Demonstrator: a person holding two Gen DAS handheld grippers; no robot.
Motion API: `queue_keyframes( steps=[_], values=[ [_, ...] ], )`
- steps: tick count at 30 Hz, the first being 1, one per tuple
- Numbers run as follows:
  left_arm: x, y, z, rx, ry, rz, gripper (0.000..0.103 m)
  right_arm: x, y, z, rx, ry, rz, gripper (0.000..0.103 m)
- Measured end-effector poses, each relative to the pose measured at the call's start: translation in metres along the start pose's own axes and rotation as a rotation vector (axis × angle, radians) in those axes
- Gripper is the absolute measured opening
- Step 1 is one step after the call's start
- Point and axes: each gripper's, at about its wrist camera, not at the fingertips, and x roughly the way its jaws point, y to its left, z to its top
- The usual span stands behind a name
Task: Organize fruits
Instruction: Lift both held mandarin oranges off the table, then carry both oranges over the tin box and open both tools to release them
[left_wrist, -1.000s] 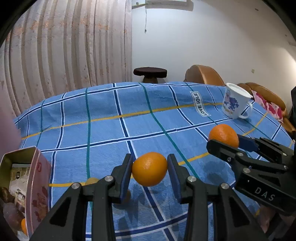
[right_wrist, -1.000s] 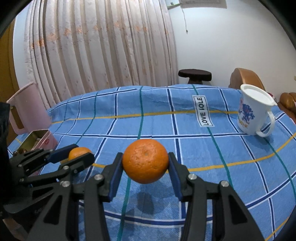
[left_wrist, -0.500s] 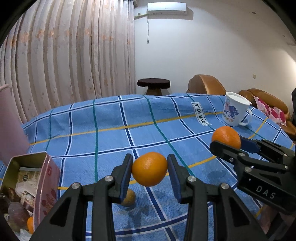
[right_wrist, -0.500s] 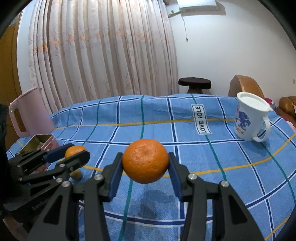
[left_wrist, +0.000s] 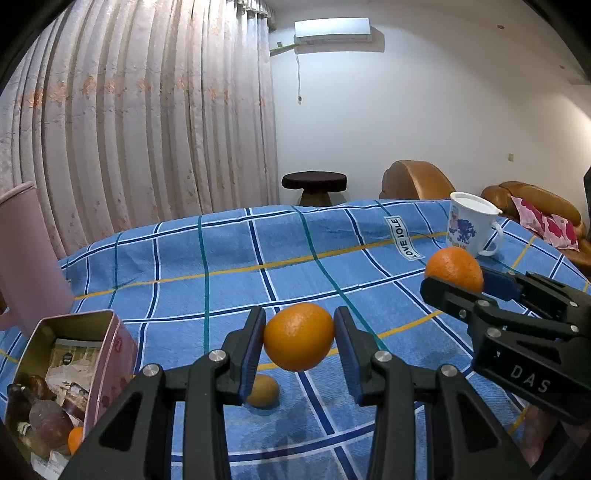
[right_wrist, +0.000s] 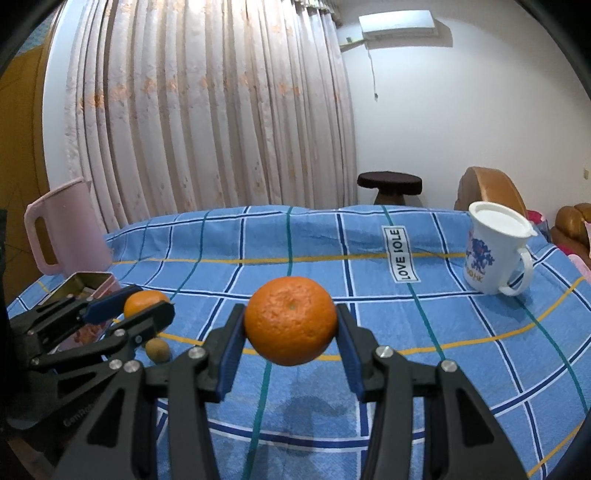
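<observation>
oranges are being carried in both tongs: the left tongs (left_wrist: 298, 334) are pinching one orange (left_wrist: 298, 336) above the blue checked tabletop (left_wrist: 229, 258), and the right tongs (right_wrist: 291, 325) are pinching a second orange (right_wrist: 290, 320) just to their right. a small brownish fruit (left_wrist: 263, 390) is lying on the cloth below the left tongs, beside the open pink tin (left_wrist: 110, 354) that is already holding fruit. to do this well, probably keep both grips firm, swing the left orange over the tin, lower it inside, then spread. compared with a second ago, both tongs are riding higher, and the brownish fruit and pink jug (right_wrist: 66, 236) are showing more fully.
</observation>
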Motion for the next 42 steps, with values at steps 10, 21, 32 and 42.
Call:
queue_keyframes(
  steps=[10,21,32,42],
  values=[
    [-0.013,0.016,-0.009,-0.048,0.046,0.018,0.04,0.004,0.012,-0.002,0.008,0.038,0.058,0.05],
    [-0.046,0.053,-0.013,-0.074,0.02,0.114,0.04,-0.004,0.059,0.008,-0.057,0.021,0.129,0.05],
    [-0.075,0.114,-0.018,-0.143,0.058,0.242,0.04,-0.008,0.129,0.028,-0.15,-0.005,0.249,0.05],
    [-0.087,0.169,-0.032,-0.209,0.084,0.32,0.04,0.006,0.19,0.023,-0.229,0.023,0.347,0.05]
  ],
)
